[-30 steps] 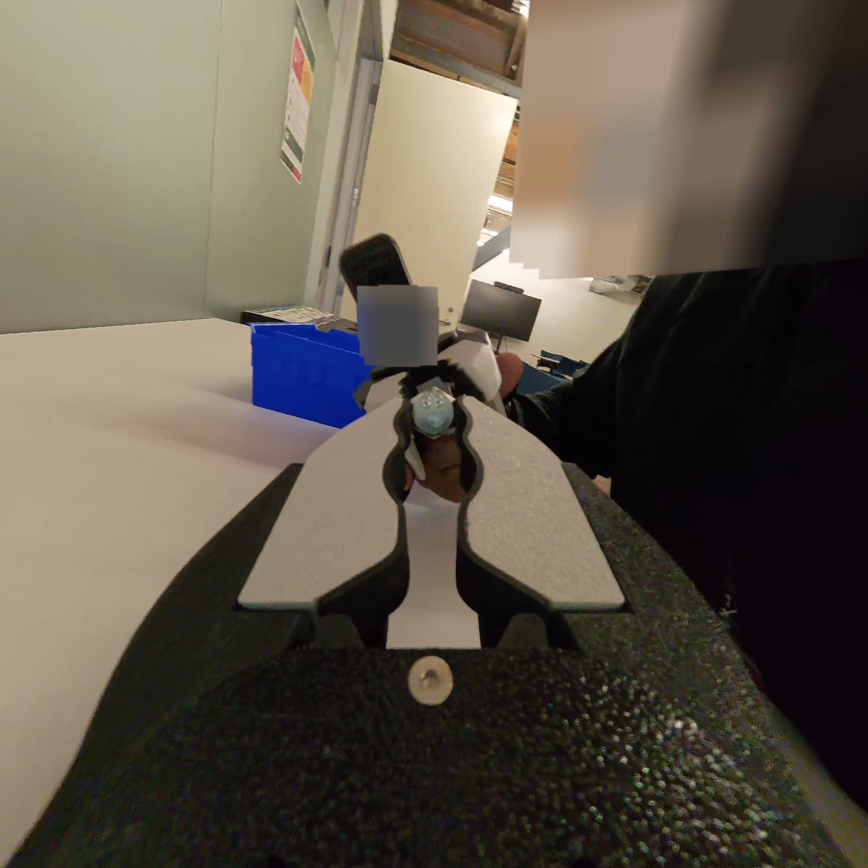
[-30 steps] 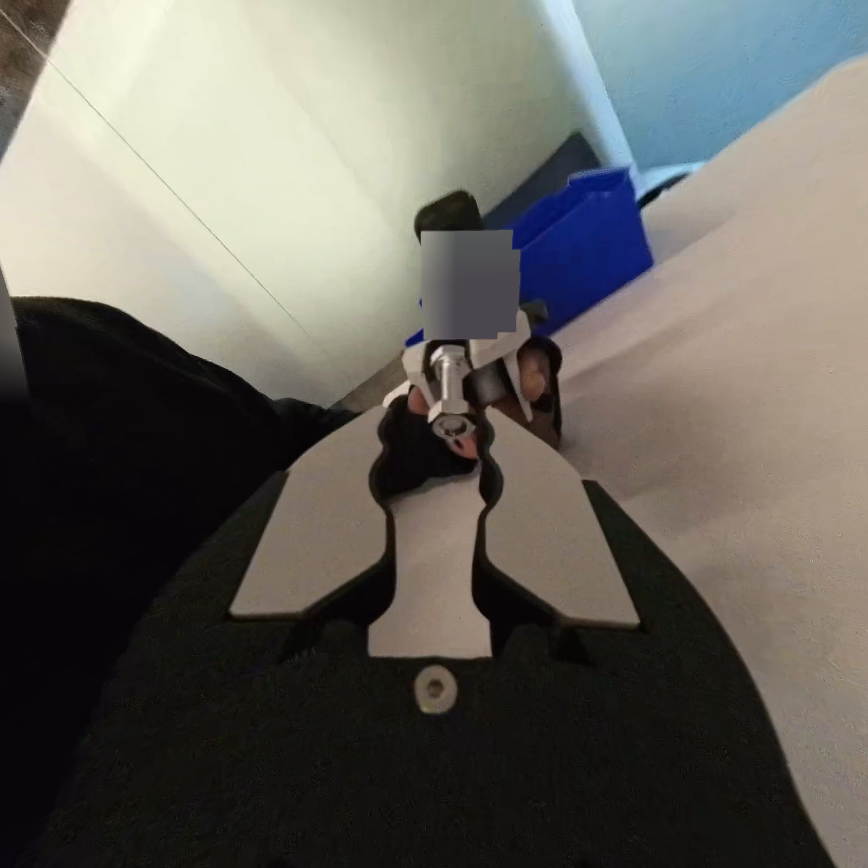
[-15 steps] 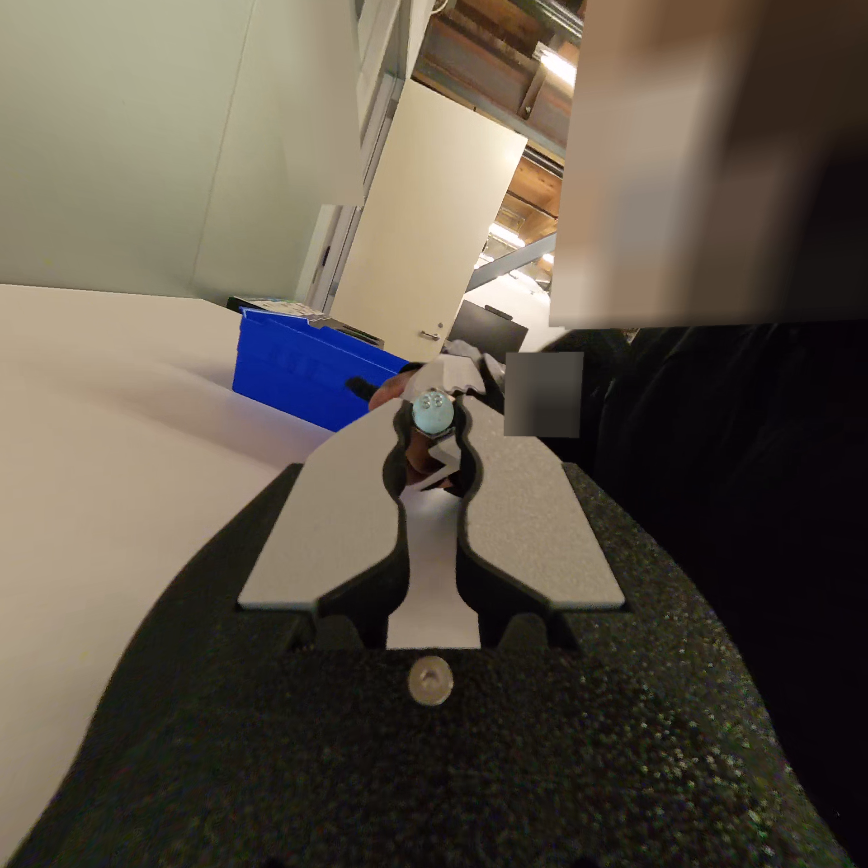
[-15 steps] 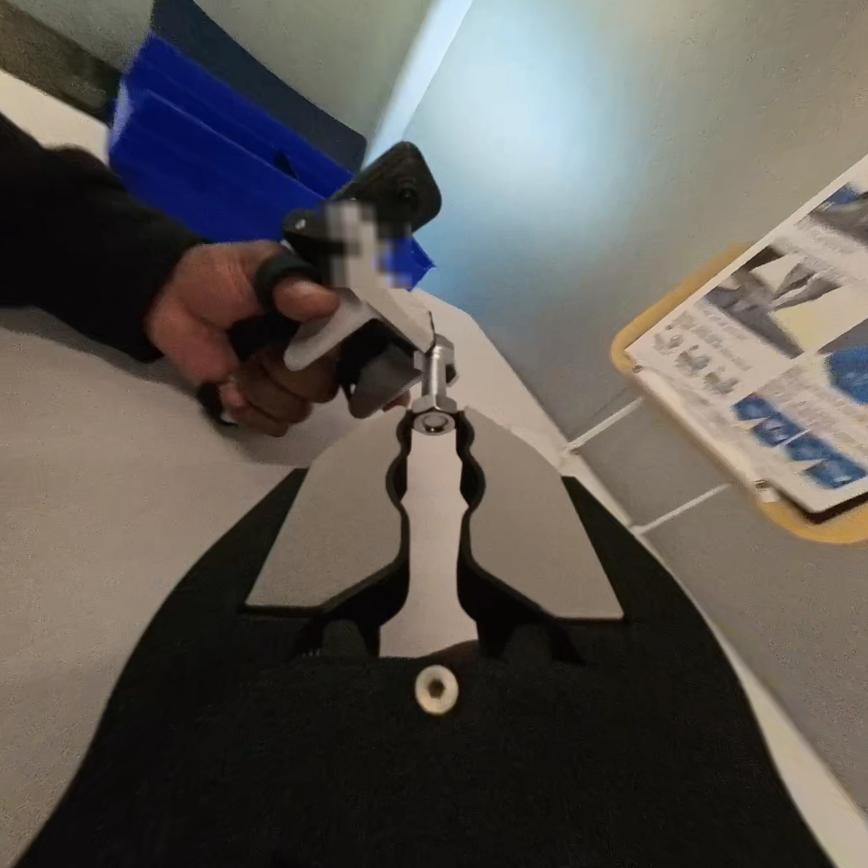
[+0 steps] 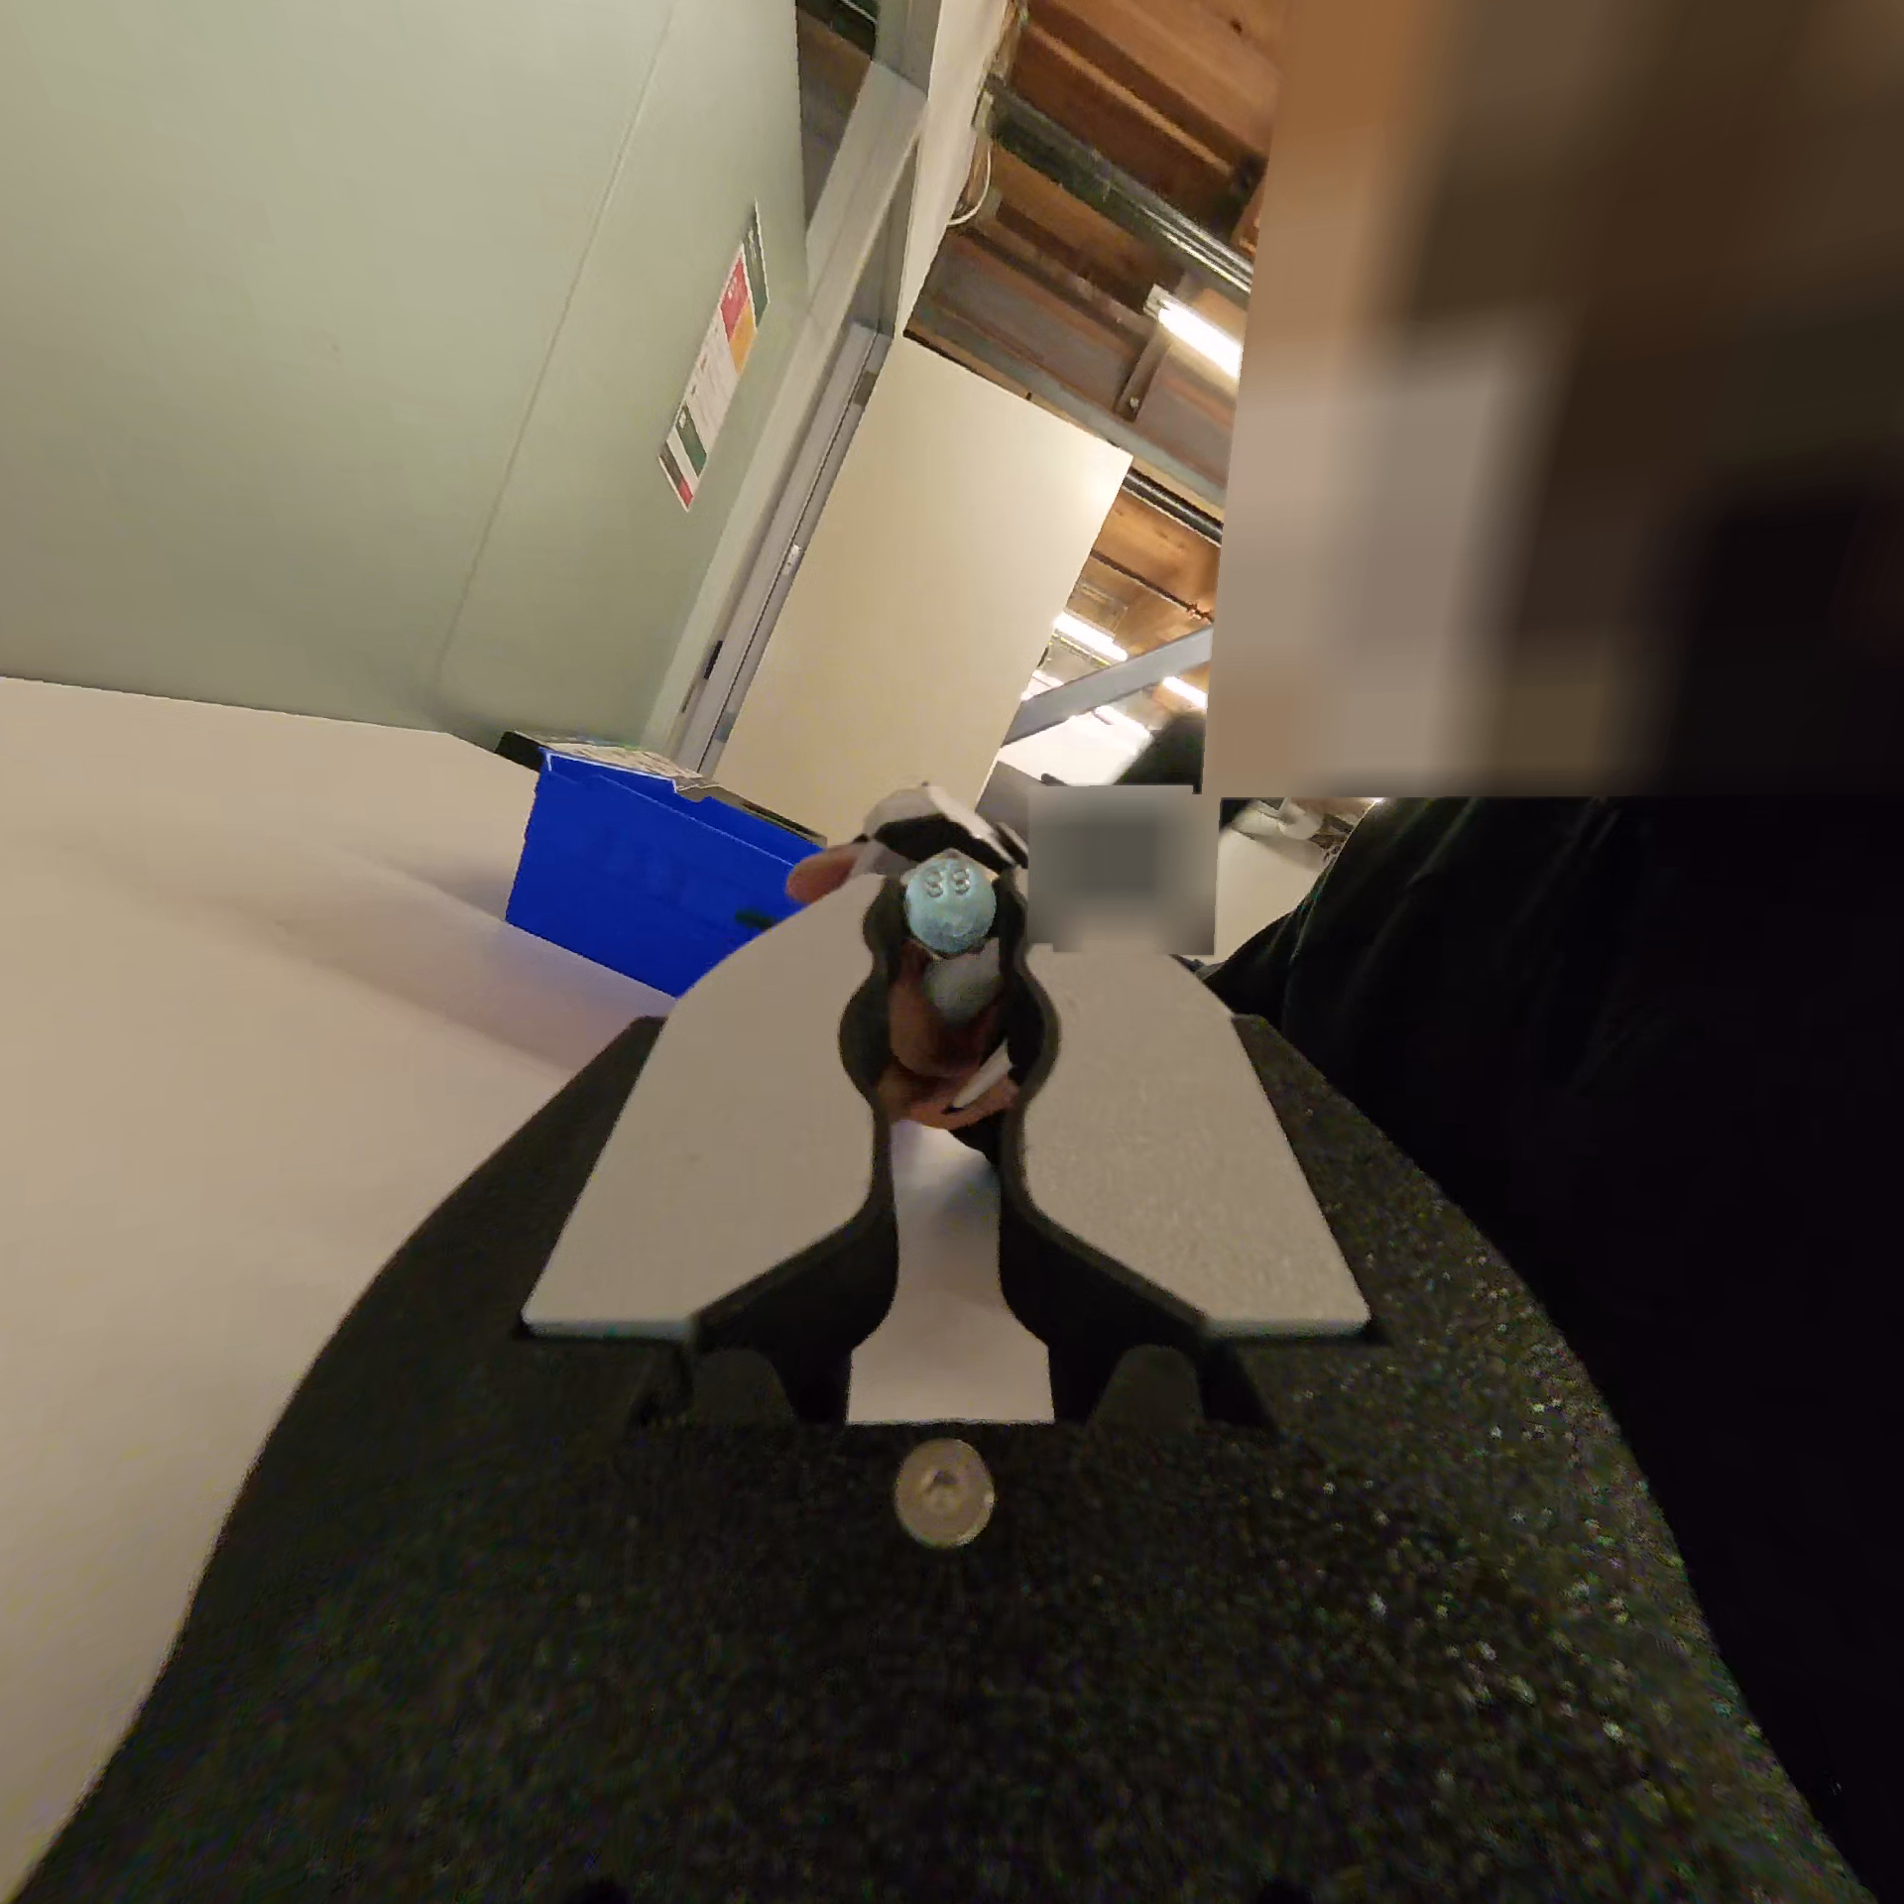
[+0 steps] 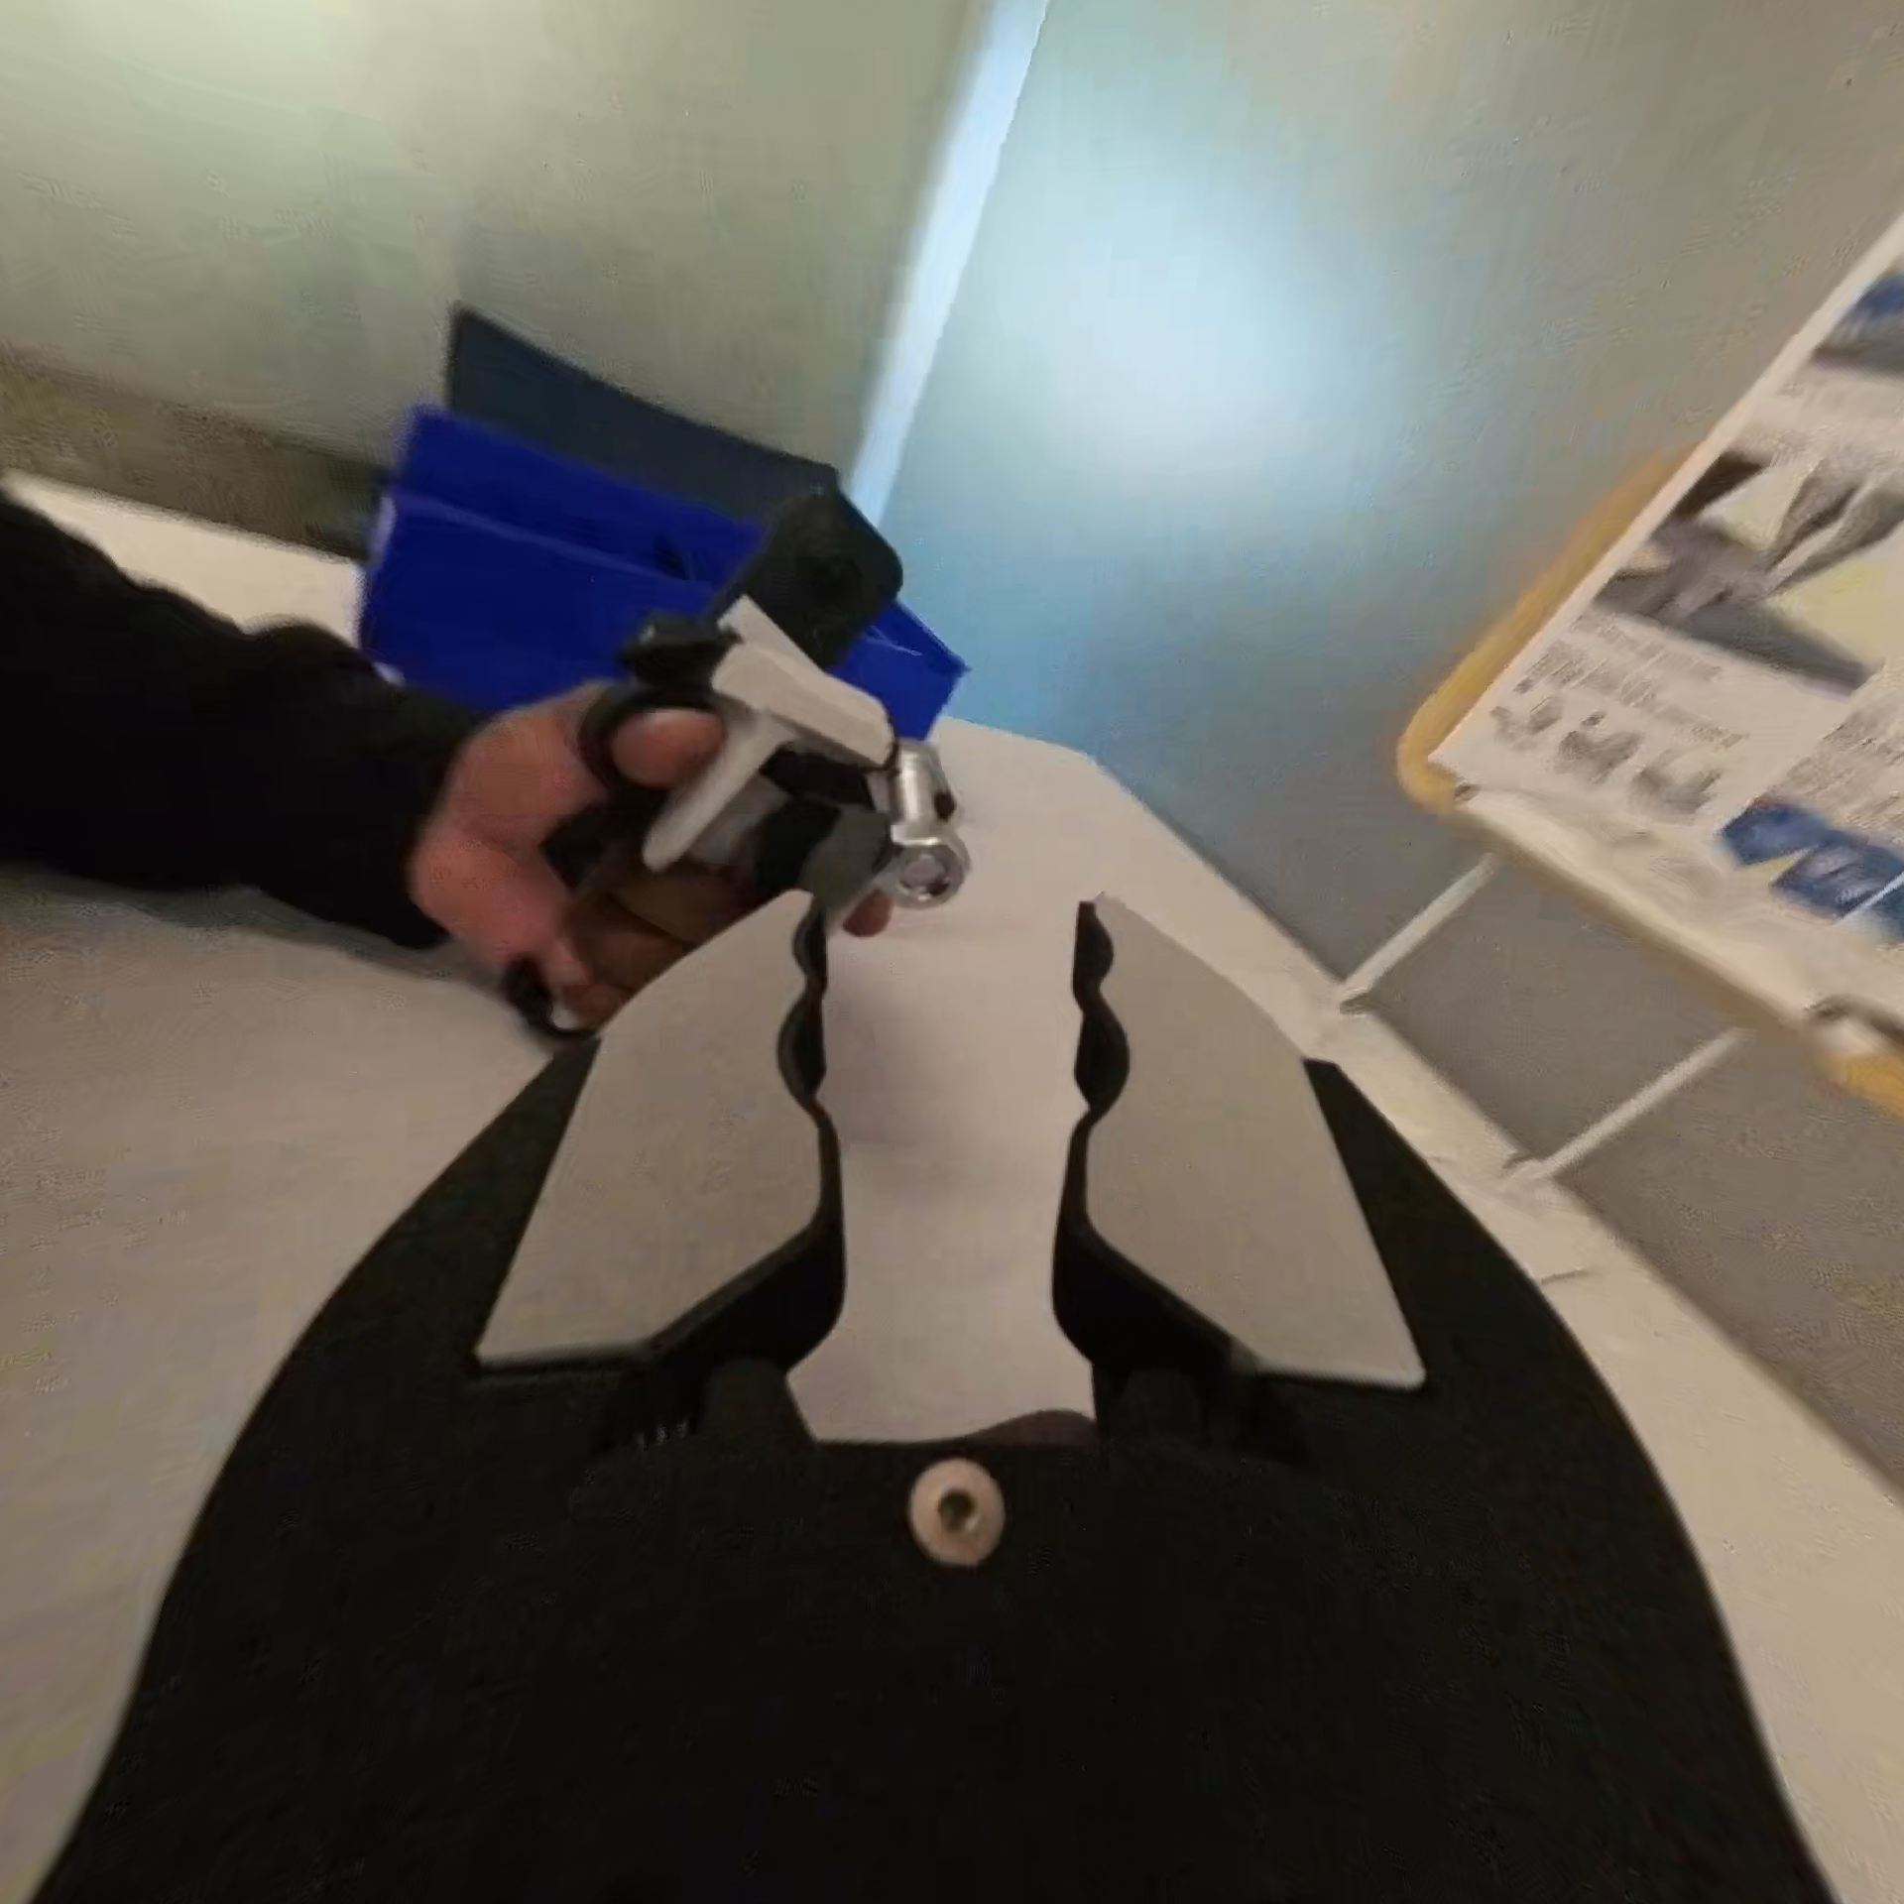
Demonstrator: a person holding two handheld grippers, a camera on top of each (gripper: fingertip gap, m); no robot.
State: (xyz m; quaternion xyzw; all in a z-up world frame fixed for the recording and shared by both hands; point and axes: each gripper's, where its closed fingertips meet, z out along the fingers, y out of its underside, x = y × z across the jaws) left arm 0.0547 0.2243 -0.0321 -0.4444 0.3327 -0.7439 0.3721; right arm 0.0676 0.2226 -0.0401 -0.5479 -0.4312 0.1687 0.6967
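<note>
- Your left gripper (image 5: pixel 948 917) is clenched on a silver bolt (image 5: pixel 948 912); its round stamped head faces the lens.
- Your right gripper (image 6: pixel 953 917) stands spread and bare; the bolt's nut end (image 6: pixel 927 876) sits at its 11 o'clock, just beyond the left fingertip (image 6: pixel 804 927).
- Matte white tabletop (image 5: pixel 258 979) lies below, smooth.
- Blue plastic bin (image 5: pixel 639 876) sits at 10 o'clock, farther off.
- Pale green wall (image 5: pixel 361 361) and timber ceiling beams (image 5: pixel 1113 124) lie beyond.
</note>
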